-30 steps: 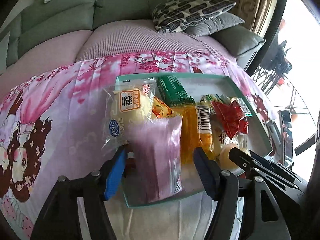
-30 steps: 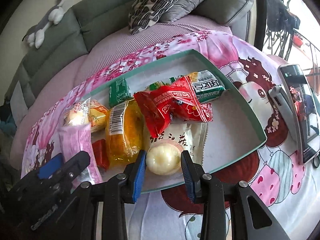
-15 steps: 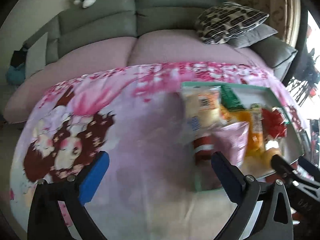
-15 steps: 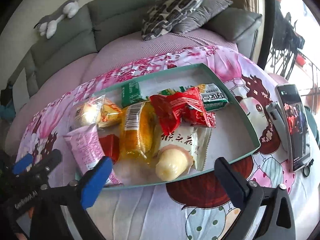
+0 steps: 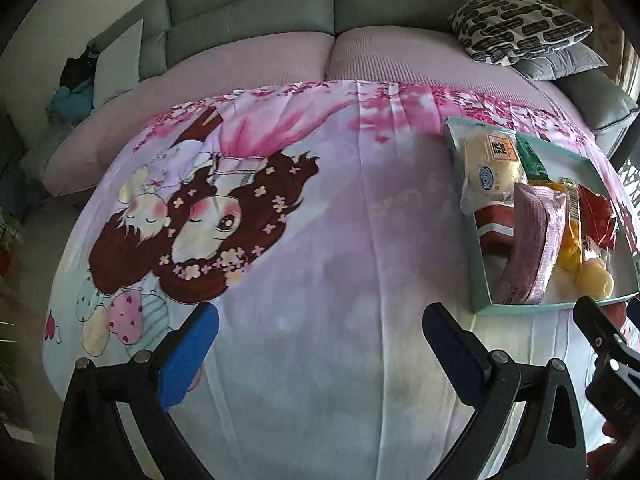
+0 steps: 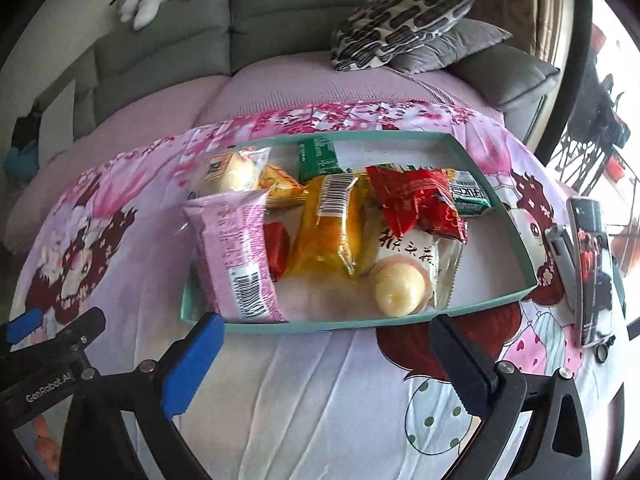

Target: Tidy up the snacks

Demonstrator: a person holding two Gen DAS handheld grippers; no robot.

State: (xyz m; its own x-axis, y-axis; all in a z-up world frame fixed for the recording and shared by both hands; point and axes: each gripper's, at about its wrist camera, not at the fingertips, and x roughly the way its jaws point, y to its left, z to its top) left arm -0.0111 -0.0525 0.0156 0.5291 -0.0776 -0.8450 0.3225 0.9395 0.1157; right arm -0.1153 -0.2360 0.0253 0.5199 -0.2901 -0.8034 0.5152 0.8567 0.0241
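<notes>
The snacks (image 6: 340, 236) were seen gathered in the teal tray (image 6: 516, 236) on the counter, which was draped with a pink cartoon cloth (image 5: 320, 240), so the sorting was judged largely done. The left gripper (image 5: 320, 336) and the right gripper (image 6: 326, 344) had just been opened; both were held wide apart, with nothing between them. A phone (image 6: 592, 264), possibly on a stand, was noted beside the tray, and a grey sofa (image 5: 328, 4) behind.
</notes>
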